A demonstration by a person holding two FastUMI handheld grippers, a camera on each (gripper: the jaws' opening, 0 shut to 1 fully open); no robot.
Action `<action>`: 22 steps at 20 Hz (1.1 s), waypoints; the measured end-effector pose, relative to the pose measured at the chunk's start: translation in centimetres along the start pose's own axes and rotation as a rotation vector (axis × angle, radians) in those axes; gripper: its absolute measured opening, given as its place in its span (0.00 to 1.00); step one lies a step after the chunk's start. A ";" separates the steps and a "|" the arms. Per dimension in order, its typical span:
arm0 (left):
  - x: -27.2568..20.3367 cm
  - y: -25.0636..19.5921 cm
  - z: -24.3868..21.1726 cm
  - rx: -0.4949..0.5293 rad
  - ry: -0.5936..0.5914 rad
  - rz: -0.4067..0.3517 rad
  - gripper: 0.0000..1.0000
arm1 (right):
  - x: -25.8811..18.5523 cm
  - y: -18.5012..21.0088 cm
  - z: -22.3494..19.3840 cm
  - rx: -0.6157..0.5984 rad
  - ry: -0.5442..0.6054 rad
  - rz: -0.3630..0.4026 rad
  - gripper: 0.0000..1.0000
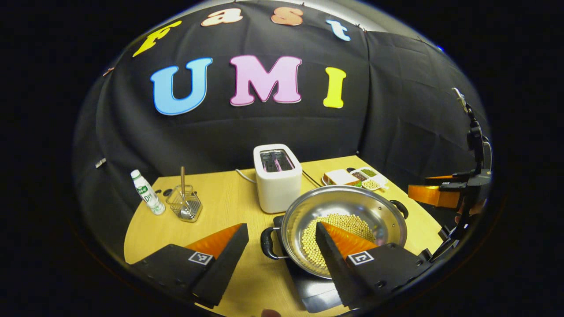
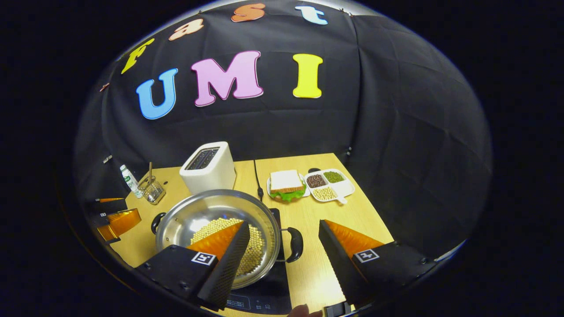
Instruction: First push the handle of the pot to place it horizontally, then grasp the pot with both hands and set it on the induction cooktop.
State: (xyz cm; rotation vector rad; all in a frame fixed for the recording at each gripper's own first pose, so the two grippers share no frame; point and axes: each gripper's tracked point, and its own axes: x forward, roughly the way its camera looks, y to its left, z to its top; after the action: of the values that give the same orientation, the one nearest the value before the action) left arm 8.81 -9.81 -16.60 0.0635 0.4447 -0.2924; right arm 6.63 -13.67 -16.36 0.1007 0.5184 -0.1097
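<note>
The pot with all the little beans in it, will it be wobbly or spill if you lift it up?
Probably steady if kept level: the pot is wide and shallow with a loop handle on each side. The loose beans would likely slide and shift the weight if it tilts. The shiny metal looks slippery, so the handles seem safer than the rim.

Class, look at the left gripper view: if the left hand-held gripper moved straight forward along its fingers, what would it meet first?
Probably the pot's near handle, which lies between the open fingers of the left hand-held gripper. Beyond it stands the toaster. Depth is hard to judge, so it may pass above the handle.
</note>
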 end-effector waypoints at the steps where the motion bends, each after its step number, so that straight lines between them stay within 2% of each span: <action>1: -0.9 0.2 0.6 0.000 -0.020 0.007 0.95 | -0.9 0.4 0.9 -0.002 -0.027 -0.001 0.98; 7: -5.4 2.9 4.3 -0.056 -0.147 0.046 0.95 | -6.1 3.3 5.4 0.010 -0.172 -0.006 0.98; 11: -8.0 5.3 6.2 -0.028 -0.222 0.087 0.95 | -8.6 4.9 6.8 0.002 -0.244 -0.011 0.97; 13: -9.3 6.3 6.7 -0.008 -0.244 0.106 0.95 | -9.6 6.0 7.3 -0.013 -0.275 -0.010 0.97; 18: -11.9 6.9 7.0 -0.032 -0.287 0.122 0.95 | -12.6 8.4 8.6 -0.037 -0.355 -0.009 0.97; 22: -13.5 7.0 6.7 -0.035 -0.312 0.143 0.95 | -13.4 9.8 9.0 -0.049 -0.383 0.001 0.97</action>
State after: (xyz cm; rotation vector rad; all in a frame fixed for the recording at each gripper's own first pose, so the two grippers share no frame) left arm 2.03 -0.42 -4.71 0.0148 0.1343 -0.1494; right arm 0.75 -4.07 -1.23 0.0309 0.1390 -0.1122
